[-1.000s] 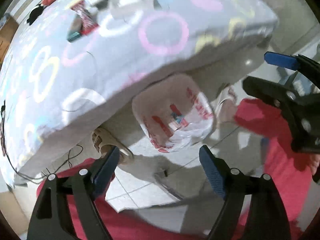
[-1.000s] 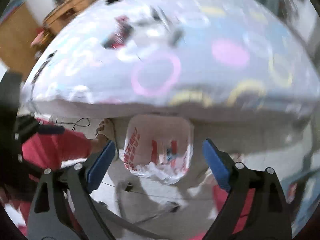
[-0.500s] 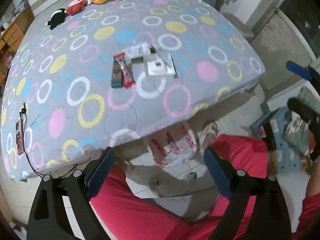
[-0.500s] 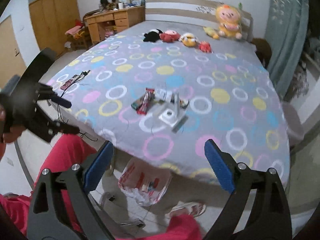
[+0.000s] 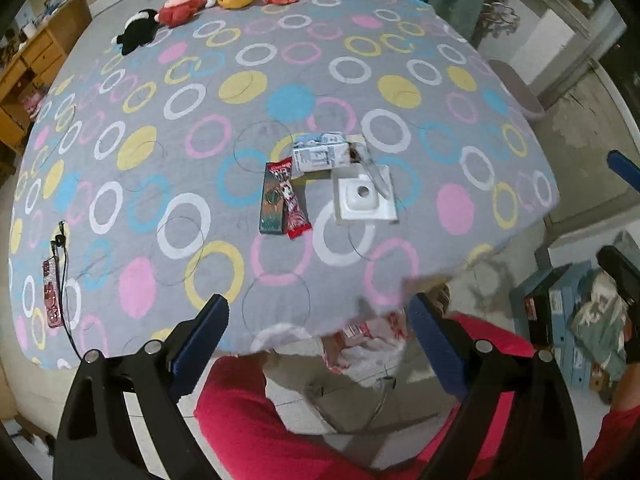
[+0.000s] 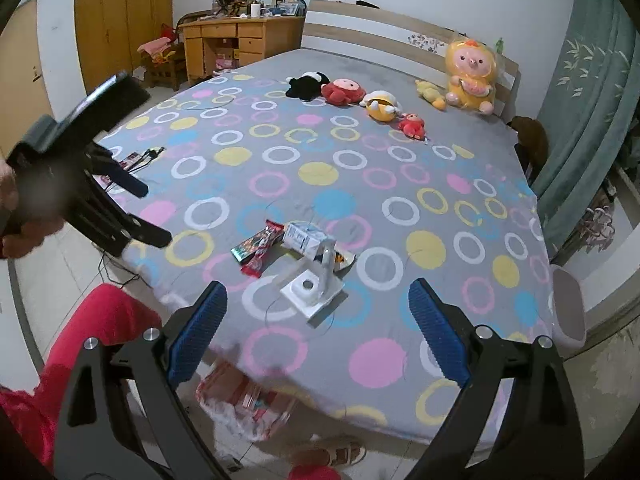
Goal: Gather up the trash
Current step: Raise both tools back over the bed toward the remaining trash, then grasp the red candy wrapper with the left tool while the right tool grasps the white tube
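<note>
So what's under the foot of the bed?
A white plastic bag with red print sits on the floor, partly tucked beneath the bed edge. Its contents are too blurred to identify.

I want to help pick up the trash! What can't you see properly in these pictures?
- Trash bag: left view, the bed edge covers its top; right view, blurry, contents unclear.
- Carton print: both views, too small to read.
- Item behind the carton: right view, mostly hidden by the white tray.
- Sandal: right view, cut off near the bottom edge.

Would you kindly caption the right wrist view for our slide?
Open right tool faces wrappers and a carton on the spotted bed.
</note>
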`<state>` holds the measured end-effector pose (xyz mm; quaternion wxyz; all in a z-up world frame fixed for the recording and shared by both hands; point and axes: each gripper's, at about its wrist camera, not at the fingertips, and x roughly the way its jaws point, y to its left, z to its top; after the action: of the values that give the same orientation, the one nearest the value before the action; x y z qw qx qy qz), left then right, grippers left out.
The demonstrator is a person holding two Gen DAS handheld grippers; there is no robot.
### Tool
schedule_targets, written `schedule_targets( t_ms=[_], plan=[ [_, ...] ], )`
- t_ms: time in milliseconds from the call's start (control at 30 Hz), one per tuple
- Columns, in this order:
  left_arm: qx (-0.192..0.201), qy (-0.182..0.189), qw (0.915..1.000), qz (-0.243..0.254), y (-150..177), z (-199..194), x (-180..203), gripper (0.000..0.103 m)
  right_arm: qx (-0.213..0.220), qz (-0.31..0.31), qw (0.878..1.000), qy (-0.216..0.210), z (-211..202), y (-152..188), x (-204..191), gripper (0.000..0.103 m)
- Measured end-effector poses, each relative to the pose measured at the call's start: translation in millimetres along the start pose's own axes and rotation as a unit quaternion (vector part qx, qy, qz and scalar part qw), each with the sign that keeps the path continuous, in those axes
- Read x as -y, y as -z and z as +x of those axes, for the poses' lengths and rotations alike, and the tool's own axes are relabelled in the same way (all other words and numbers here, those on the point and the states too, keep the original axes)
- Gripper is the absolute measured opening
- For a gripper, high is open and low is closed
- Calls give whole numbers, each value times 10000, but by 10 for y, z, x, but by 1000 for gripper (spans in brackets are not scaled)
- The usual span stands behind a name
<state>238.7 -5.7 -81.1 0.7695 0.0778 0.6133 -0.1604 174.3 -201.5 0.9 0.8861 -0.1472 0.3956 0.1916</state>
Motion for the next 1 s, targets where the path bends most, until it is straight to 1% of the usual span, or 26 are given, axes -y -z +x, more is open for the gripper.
schedule_targets(
  t_ms=[100, 233, 300, 400, 500, 600, 633, 733, 767, 833, 1000],
  plan=[
    [-52, -144, 9999, 13, -162, 283, -3, 89, -30, -5, 10000, 31, 259, -66, 73, 90],
    [-124, -253, 9996, 47, -333, 624, -18, 89, -165, 43, 9998, -34, 658, -86, 164, 90],
    [-171, -377, 9991, 71, -405, 819, -23, 89, -268, 98, 9995, -124, 883, -72, 217, 90],
    [-253, -519, 9983, 58, -518, 1122, -59, 89, -418, 187, 9988, -153, 1240, -34, 281, 90],
    [-228, -626, 9978, 18, -606, 1333, -114, 89, -571, 229, 9979, -218, 1605, 20, 305, 89],
    [-235, -818, 9964, 8, -681, 1555, -159, 89, -717, 217, 9969, -243, 1947, 81, 278, 82],
    [-253, -847, 9961, -9, -706, 1638, -181, 89, -776, 205, 9964, -265, 2064, 101, 264, 81],
    [-383, -783, 9962, -58, -779, 1860, -213, 89, -942, 163, 9949, -325, 2382, 170, 211, 81],
    [-400, -786, 9960, -114, -805, 1938, -235, 89, -1004, 130, 9943, -329, 2500, 194, 191, 80],
    [-435, -730, 9962, -202, -839, 2043, -277, 89, -1100, 99, 9933, -335, 2662, 227, 176, 74],
    [-536, -747, 9953, -301, -885, 2277, -347, 89, -1296, 110, 9911, -270, 3024, 318, 179, 72]
  ],
)
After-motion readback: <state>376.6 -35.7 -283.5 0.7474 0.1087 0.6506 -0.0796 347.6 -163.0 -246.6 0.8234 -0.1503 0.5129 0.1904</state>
